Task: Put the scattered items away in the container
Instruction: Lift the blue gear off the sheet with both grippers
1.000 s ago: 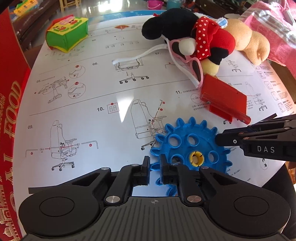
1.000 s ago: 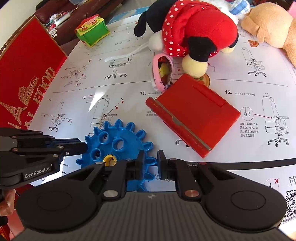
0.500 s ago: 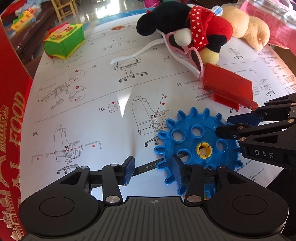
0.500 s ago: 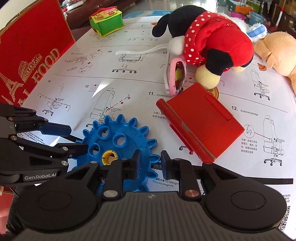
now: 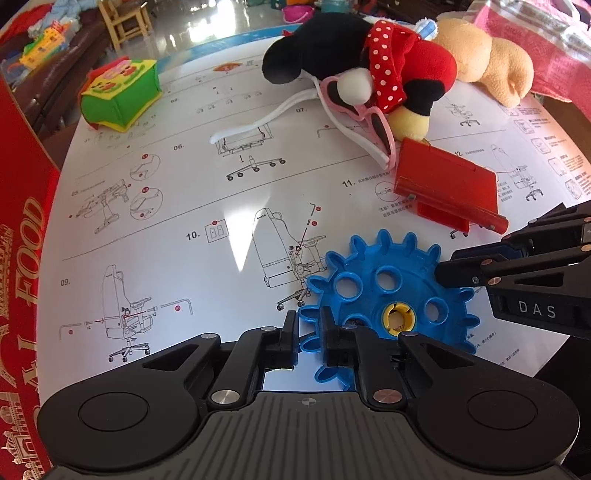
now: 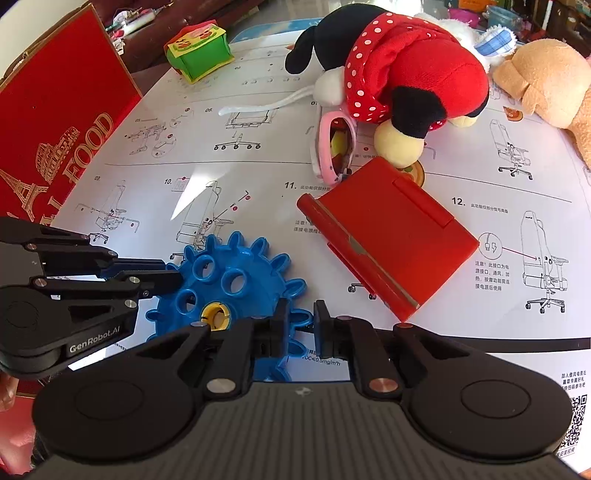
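Blue gear (image 5: 388,295), flat on worktop, rim teeth pinched between left gripper (image 5: 308,332) fingers and right gripper (image 6: 299,325) fingers, both just closing. Risk: thin tooth slips out, gear tilts and drops short of red box (image 6: 48,122)

Bright daylight floods the room from the far side, bouncing off the polished floor (image 5: 221,33) and leaving a sharp wedge of glare on the glossy instruction sheet (image 5: 236,254). Colours run vivid and focus stays crisp, while fisheye distortion bows the red box (image 6: 55,122) at the frame edges. Shadows fall short and soft.
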